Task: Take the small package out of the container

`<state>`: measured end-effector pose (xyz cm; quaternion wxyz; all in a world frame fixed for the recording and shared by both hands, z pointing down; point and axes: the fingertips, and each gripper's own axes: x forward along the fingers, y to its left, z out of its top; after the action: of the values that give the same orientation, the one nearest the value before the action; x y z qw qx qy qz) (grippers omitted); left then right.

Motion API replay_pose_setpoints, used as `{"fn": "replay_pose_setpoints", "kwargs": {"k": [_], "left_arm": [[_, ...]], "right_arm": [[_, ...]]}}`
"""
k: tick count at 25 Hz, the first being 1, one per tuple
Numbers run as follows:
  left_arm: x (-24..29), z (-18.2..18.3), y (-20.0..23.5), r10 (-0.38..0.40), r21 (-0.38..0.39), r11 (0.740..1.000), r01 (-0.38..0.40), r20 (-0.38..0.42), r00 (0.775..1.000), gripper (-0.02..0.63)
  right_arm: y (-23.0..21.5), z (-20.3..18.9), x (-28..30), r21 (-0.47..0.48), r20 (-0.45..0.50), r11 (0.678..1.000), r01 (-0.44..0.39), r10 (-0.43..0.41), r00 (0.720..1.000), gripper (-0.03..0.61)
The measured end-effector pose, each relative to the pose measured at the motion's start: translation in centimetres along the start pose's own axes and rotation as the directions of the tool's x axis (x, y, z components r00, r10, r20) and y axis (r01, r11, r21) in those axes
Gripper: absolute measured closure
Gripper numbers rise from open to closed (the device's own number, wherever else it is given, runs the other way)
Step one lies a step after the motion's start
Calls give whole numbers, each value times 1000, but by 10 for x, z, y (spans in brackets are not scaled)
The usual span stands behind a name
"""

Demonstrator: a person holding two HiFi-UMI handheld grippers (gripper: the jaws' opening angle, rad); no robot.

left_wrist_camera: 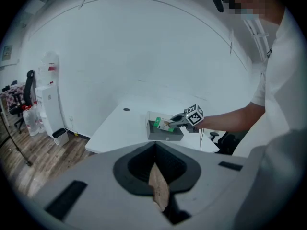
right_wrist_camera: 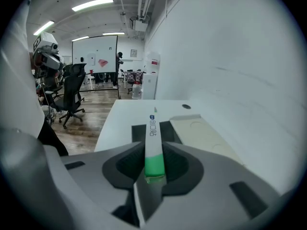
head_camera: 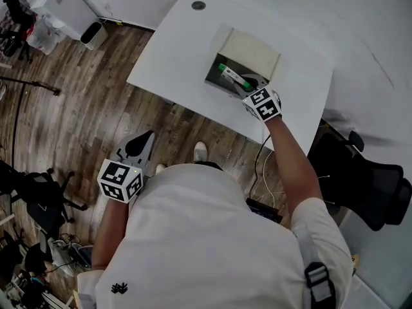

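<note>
A grey open container (head_camera: 214, 74) with a beige flap (head_camera: 252, 51) stands on the white table (head_camera: 174, 50). My right gripper (head_camera: 248, 84) reaches over it and is shut on the small package (head_camera: 232, 76), a slim white and green pack. In the right gripper view the package (right_wrist_camera: 153, 138) stands on edge between the pads, sticking out forward above the container (right_wrist_camera: 171, 128). The left gripper view shows the package (left_wrist_camera: 159, 124) lifted at the container's (left_wrist_camera: 165, 135) top. My left gripper (head_camera: 139, 145) hangs low beside the person, away from the table, jaws together with nothing in them (left_wrist_camera: 154, 148).
A black office chair (head_camera: 364, 182) stands right of the table, with cables (head_camera: 262, 172) on the wood floor below the table edge. A round cable hole (head_camera: 198, 5) sits at the table's far side. A small bin (head_camera: 94, 35) stands by the wall at the left.
</note>
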<state>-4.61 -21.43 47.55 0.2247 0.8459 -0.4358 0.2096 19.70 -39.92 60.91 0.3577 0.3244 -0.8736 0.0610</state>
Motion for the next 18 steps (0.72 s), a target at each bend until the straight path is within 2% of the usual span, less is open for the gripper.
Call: {"fn": "replay_pose_setpoints", "kwargs": {"k": [9,18], "left_arm": [[-34,-12,11,-73,28,997,72,32,997,607],[-72,-35,18,-142,61,988,139,52,988,607]], "right_arm": [[27,21,-50,52,25,993,110,-111,994,488],[86,40,-94,100,48,979,179,-184,982,488]]}}
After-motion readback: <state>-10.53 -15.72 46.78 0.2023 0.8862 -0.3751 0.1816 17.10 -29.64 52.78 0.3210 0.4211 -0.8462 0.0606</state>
